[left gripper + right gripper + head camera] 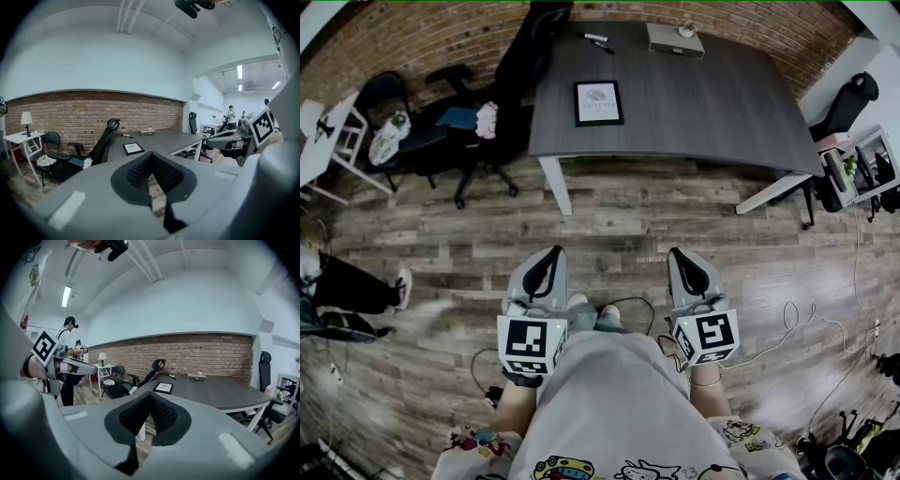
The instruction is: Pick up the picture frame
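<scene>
A black picture frame (598, 102) with a white print lies flat on the dark grey table (712, 112), near its left front corner. It also shows small in the left gripper view as the picture frame (133, 148) and in the right gripper view as the picture frame (164, 387). My left gripper (551, 257) and right gripper (679, 257) are held side by side above the wooden floor, well short of the table. Both are shut with nothing between the jaws.
A black office chair (492, 103) stands at the table's left end. A marker (594, 38) and a grey box (675, 39) lie at the table's far edge. A white side table (323, 141) is far left, more chairs (848, 103) right. Cables (797, 328) cross the floor.
</scene>
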`<action>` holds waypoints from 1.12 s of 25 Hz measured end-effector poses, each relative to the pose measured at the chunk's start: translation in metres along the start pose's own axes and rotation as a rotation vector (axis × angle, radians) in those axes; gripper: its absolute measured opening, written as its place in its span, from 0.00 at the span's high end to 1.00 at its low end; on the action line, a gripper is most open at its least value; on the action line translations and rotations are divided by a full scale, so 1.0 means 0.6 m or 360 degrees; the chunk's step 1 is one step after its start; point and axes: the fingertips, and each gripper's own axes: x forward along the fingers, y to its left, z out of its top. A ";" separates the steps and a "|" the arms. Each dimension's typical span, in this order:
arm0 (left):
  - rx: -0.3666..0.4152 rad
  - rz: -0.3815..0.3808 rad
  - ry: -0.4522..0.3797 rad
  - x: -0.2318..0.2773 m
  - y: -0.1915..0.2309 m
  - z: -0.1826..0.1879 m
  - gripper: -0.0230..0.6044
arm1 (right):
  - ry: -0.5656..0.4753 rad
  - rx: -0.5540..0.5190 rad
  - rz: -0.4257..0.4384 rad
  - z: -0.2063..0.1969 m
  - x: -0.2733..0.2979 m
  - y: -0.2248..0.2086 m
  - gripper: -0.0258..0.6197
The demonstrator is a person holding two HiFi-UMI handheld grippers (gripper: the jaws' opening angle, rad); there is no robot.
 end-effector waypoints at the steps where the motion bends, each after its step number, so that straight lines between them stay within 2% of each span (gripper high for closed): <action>1: -0.0007 0.0000 -0.0008 -0.002 -0.002 0.000 0.94 | -0.0011 0.0004 0.0009 0.002 -0.002 -0.001 0.96; 5: -0.0029 0.0017 -0.0033 -0.012 -0.009 0.000 0.94 | -0.0042 0.0024 0.0038 0.007 -0.014 -0.005 0.96; 6: -0.0036 0.0022 -0.0037 -0.015 -0.012 -0.001 0.91 | -0.0050 0.0034 0.0047 0.007 -0.018 -0.007 0.95; 10: -0.0054 0.0031 -0.0040 -0.014 -0.018 -0.001 0.87 | -0.0068 0.0071 0.0070 0.011 -0.021 -0.019 0.86; 16: -0.0087 0.0028 -0.0012 0.000 -0.013 -0.012 0.82 | -0.0049 0.0119 0.0121 0.002 -0.005 -0.018 0.81; 22: -0.0095 -0.0010 0.0000 0.052 0.008 -0.007 0.76 | -0.0045 0.0161 0.0129 0.008 0.046 -0.036 0.75; 28: -0.0102 -0.0027 0.0006 0.141 0.070 0.019 0.73 | -0.0043 0.0167 0.0128 0.037 0.145 -0.073 0.74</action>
